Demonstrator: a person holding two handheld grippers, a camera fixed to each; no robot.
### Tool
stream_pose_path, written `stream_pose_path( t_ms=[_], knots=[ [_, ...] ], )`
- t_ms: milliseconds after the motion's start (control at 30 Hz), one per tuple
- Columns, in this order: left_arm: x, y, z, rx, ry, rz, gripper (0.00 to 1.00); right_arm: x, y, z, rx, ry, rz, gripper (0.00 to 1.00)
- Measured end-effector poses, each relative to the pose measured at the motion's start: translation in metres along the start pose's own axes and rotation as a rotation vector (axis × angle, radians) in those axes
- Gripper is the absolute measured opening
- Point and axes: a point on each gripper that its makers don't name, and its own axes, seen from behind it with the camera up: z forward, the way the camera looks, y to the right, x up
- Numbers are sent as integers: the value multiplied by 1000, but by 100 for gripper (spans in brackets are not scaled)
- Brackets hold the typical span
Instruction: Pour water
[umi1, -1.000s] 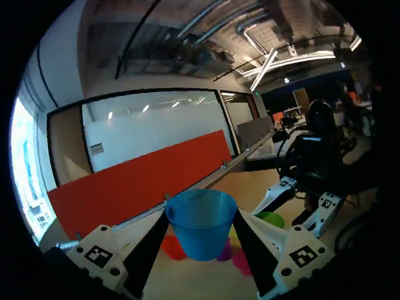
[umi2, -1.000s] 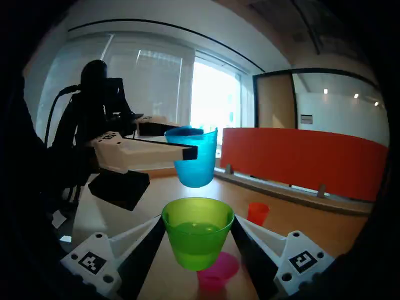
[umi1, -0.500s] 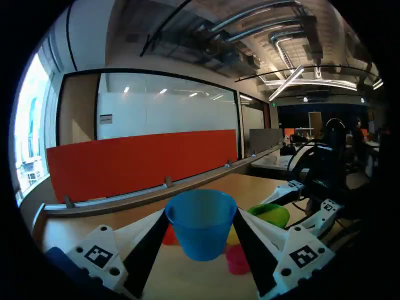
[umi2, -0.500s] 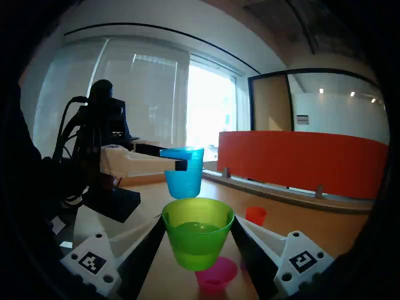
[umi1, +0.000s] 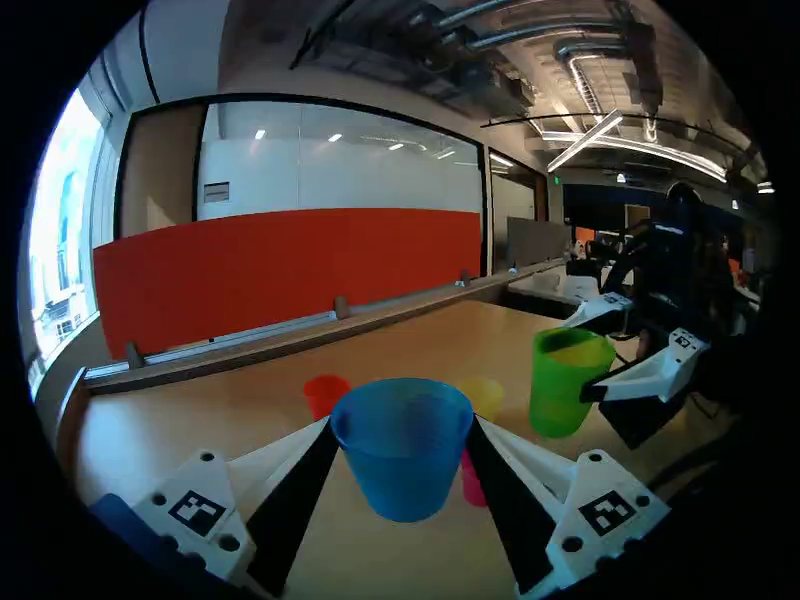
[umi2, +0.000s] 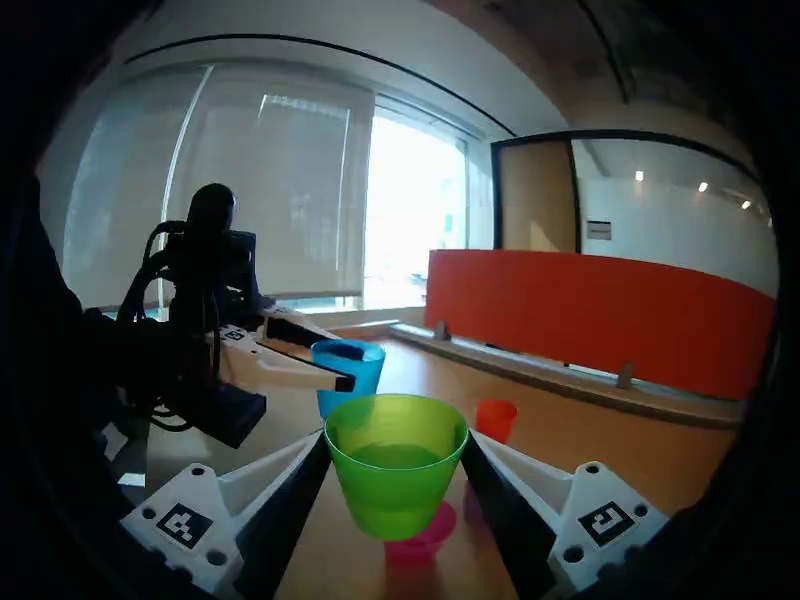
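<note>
My left gripper (umi1: 402, 440) is shut on an upright blue cup (umi1: 402, 465), whose inside I cannot see. In the right gripper view that blue cup (umi2: 348, 372) hangs low over the wooden table (umi2: 560, 440), left of and behind the green cup. The right gripper (umi2: 396, 450) is shut on a green cup (umi2: 396, 465), upright and partly filled with water. From the left gripper view the green cup (umi1: 566, 382) is to the right at about the same height as the blue one, and the two cups do not touch.
A red cup (umi1: 326, 392), a yellow cup (umi1: 484, 394) and a pink cup (umi1: 469, 482) stand on the table (umi1: 200, 430) past the blue cup. An orange partition (umi1: 290, 265) runs along the table's far edge. A person's dark sleeve is behind each gripper.
The left gripper has come down and levelled with the blue cup, from above the green cup to beside it near the table. The right gripper has held the green cup nearly still.
</note>
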Motion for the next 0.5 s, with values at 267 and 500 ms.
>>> stream_pose_path(
  t_ms=[267, 500],
  knots=[
    [-39, -3, 9, -8, -90, 0, 87, -9, 4, -13, -14, -33, -14, 91],
    [-72, 0, 18, -22, -167, 2, 87, -11, 7, -20, -23, -45, -17, 91]
  ],
)
